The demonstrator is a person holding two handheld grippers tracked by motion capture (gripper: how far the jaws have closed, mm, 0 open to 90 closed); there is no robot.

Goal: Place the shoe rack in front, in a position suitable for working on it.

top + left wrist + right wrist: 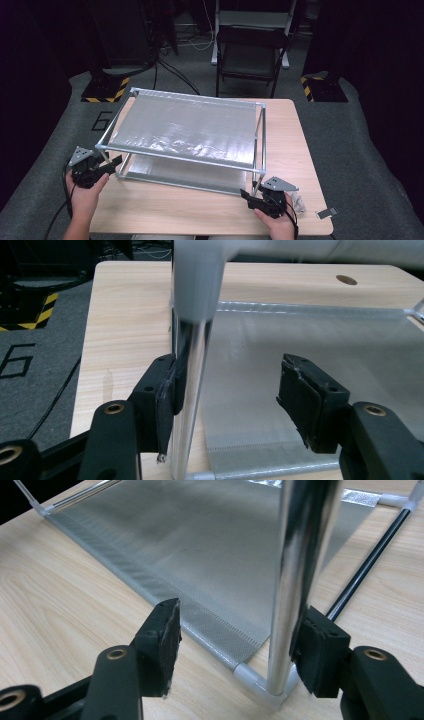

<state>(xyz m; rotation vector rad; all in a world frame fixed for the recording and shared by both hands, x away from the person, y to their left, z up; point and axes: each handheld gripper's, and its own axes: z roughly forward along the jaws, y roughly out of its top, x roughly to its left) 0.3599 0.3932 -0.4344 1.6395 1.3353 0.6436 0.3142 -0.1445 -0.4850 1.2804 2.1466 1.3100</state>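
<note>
Both hands reach in from the tabletop's near edge, each gripper level at a front post of the rack (190,135). Left gripper (112,164) and right gripper (248,194) both have jaws apart around a post. Each gripper view shows one pad touching its post (192,390), the other clear.

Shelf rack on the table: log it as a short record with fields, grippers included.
item: two-tier shelf rack, metal tubes, silver fabric shelves
stands on: wooden table
left gripper: open, near left upright post between the jaws, against one pad
right gripper: open, near right upright post between the jaws, against one pad
beyond table: folding chair
</note>
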